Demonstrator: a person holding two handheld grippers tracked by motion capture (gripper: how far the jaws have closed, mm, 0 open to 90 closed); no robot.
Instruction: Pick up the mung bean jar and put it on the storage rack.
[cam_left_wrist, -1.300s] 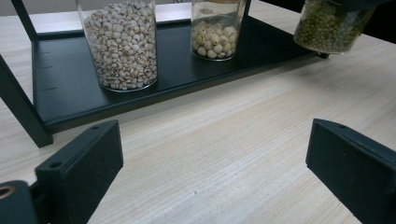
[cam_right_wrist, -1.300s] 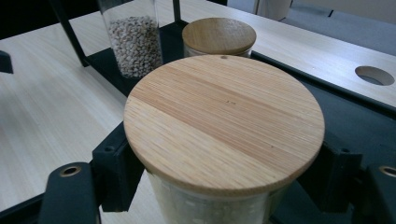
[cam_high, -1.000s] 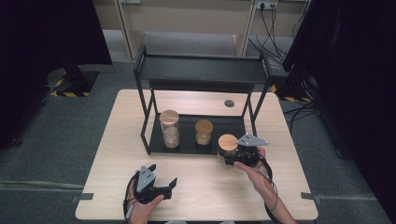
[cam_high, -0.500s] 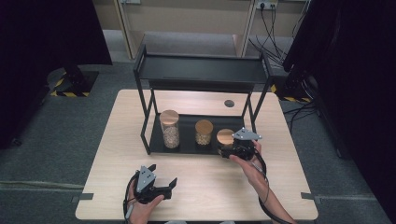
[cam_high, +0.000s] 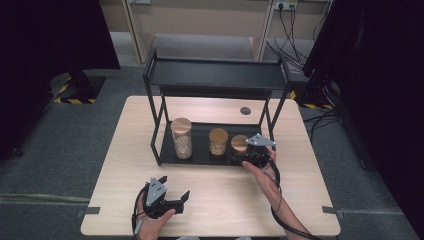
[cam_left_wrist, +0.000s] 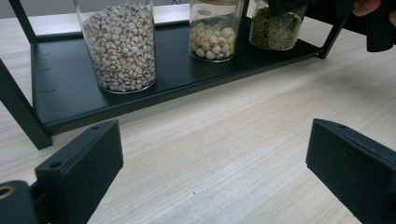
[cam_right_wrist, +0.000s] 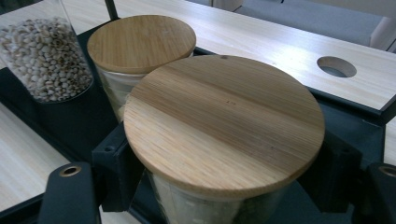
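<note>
Left gripper (cam_high: 172, 199): 6 o'clock on table (cam_high: 125, 150), jaws apart, nothing between.
Right gripper (cam_high: 244, 157): clamped on jar (cam_high: 239, 145).
Jar: upright, long axis vertical, lid up; 3 o'clock end of shelf (cam_high: 200, 155).

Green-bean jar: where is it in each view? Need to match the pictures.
High view: green-bean jar sits rightmost on the lower shelf, in the right tongs.
Left gripper view: top right, jar with its lid cut off by the frame edge.
Right gripper view: centre foreground, jar seen lid-on between the jaws.
Shared landmark: the middle jar right next to it.
</note>
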